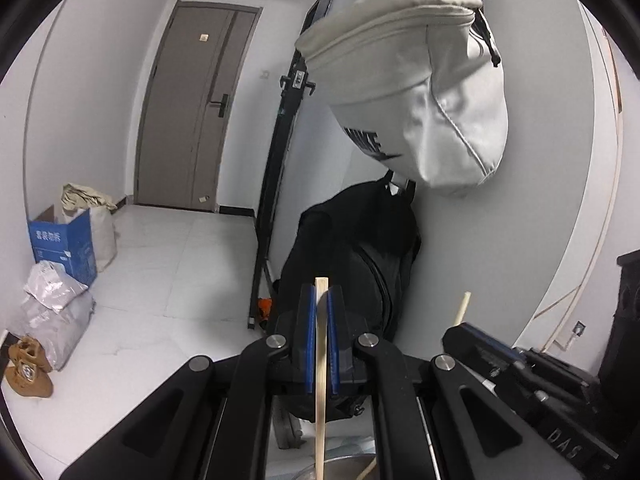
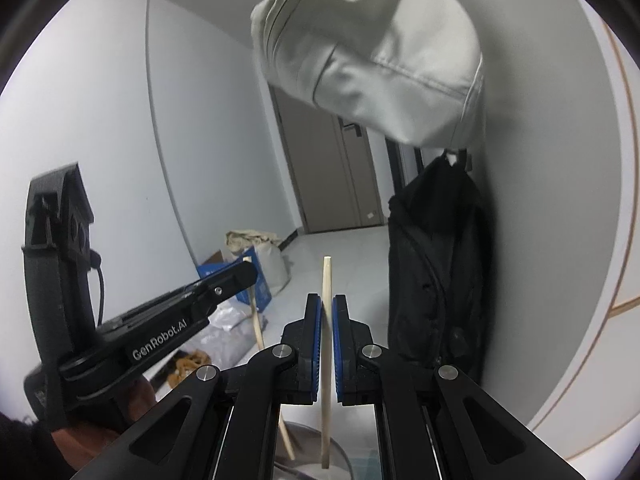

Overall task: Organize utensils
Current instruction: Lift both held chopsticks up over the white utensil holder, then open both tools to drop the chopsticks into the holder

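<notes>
white tiled floor [image 1: 168, 264], grey door [image 1: 192, 108] (shut), hanging bags [image 1: 420, 92]

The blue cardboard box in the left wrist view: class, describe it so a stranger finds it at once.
Start at the grey door and follow the left wall toward the camera. The open blue cardboard box with white print stands on the white floor tiles. Beside pale sacks, it alone is blue.

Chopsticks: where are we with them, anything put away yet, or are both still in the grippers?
Nothing looks put away in these views. In hand: the left gripper is shut on one wooden chopstick, and the right gripper is shut on the other chopstick, both held roughly upright. A metal container shows partly below them; its contents are hidden. Left: setting both chopsticks down in their place.
</notes>
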Demonstrator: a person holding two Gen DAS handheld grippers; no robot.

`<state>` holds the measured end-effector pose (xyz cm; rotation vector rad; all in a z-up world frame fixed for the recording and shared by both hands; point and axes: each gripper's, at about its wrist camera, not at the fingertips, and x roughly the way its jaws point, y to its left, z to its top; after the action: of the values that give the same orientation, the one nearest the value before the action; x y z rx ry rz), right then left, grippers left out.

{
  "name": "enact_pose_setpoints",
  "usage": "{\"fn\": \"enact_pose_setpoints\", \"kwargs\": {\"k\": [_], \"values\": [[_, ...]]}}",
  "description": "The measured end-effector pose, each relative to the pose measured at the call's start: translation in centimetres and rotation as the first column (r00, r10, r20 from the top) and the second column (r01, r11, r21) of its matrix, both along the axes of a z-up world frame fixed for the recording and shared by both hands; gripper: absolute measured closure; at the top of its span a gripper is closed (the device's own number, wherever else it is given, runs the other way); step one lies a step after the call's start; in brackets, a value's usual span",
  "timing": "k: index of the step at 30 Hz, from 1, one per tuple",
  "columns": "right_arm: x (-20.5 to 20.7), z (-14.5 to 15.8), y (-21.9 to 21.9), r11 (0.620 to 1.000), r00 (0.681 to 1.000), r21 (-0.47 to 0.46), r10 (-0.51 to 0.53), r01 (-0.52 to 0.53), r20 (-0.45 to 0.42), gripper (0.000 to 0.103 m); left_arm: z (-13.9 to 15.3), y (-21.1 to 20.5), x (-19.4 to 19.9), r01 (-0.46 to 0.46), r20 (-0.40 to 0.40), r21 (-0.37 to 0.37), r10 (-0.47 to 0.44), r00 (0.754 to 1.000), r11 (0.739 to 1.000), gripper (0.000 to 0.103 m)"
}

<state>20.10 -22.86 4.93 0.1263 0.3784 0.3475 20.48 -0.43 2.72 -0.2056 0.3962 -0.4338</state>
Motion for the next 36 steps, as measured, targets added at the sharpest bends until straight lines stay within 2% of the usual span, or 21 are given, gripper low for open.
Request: {"fn": "enact_pose_setpoints", "kwargs": {"k": [7, 10, 13, 15, 18, 20, 22, 23, 26, 27, 29, 36], "values": [[0.5, -2.1, 0.0, 1.000, 0.998, 0.004, 0.024, -0.024, -0.060, 0.098, -0.7, -0.4, 0.4, 0.050, -0.025, 0.006, -0.050, 0.998, 0.999, 0.101], [0.4, -2.8, -0.2, 0.998, 0.994, 0.029, 0.051, -0.048, -0.098, 0.095, -0.7, -0.3, 0.9, 0.094, -0.091, 0.000, -0.094, 0.991, 0.996, 0.099], [-0.2, -3.0, -0.6, 0.995, 0.989, 0.062, 0.088, -0.081, -0.118, 0.094, -1.0, 0.2, 1.3, 0.125, -0.157, -0.023, -0.127, 0.979, 0.992, 0.087], [-1.0, -2.9, -0.7, 0.995, 0.989, 0.059, 0.088, -0.082, -0.117, 0.093, -0.9, 0.8, 0.9, 0.108, -0.164, -0.019, -0.110, 0.980, 0.994, 0.070], [-2.5, -2.7, -1.3, 0.996, 0.992, 0.066, 0.065, -0.058, -0.108, 0.082, -0.4, 1.8, 0.2, 0.086, -0.174, -0.022, -0.089, 0.981, 0.996, 0.069], [-3.3, -2.6, -1.9, 0.996, 0.993, 0.081, 0.048, -0.040, -0.106, 0.070, 0.1, 2.3, -0.5, 0.060, -0.190, -0.014, -0.062, 0.980, 0.998, 0.069], [-3.8, -2.5, -2.3, 0.996, 0.993, 0.088, 0.039, -0.029, -0.108, 0.069, 0.6, 2.5, -0.9, 0.045, -0.194, -0.011, -0.046, 0.980, 0.999, 0.069], [-4.5, -2.3, -2.4, 0.996, 0.993, 0.089, 0.034, -0.024, -0.110, 0.067, 0.9, 2.4, -1.1, 0.028, -0.194, 0.002, -0.027, 0.981, 1.000, 0.065], [-5.7, -1.6, -2.6, 0.995, 0.994, 0.096, 0.026, -0.016, -0.104, 0.057, 1.9, 2.4, -2.0, -0.013, -0.187, 0.012, 0.015, 0.982, 1.000, 0.041], [-6.2, -1.3, -2.7, 0.995, 0.995, 0.101, 0.026, -0.016, -0.099, 0.055, 2.3, 2.4, -2.6, -0.034, -0.180, 0.021, 0.038, 0.983, 0.999, 0.036], [-7.3, -0.5, -2.7, 0.994, 0.996, 0.110, 0.025, -0.015, -0.086, 0.046, 3.2, 2.1, -3.7, -0.055, -0.169, 0.033, 0.060, 0.984, 0.998, 0.036], [-11.1, 2.2, -2.3, 0.992, 0.999, 0.128, 0.027, -0.023, -0.035, 0.034, 4.9, 2.1, -7.1, -0.136, -0.155, 0.037, 0.140, 0.978, 0.990, 0.029]]}}
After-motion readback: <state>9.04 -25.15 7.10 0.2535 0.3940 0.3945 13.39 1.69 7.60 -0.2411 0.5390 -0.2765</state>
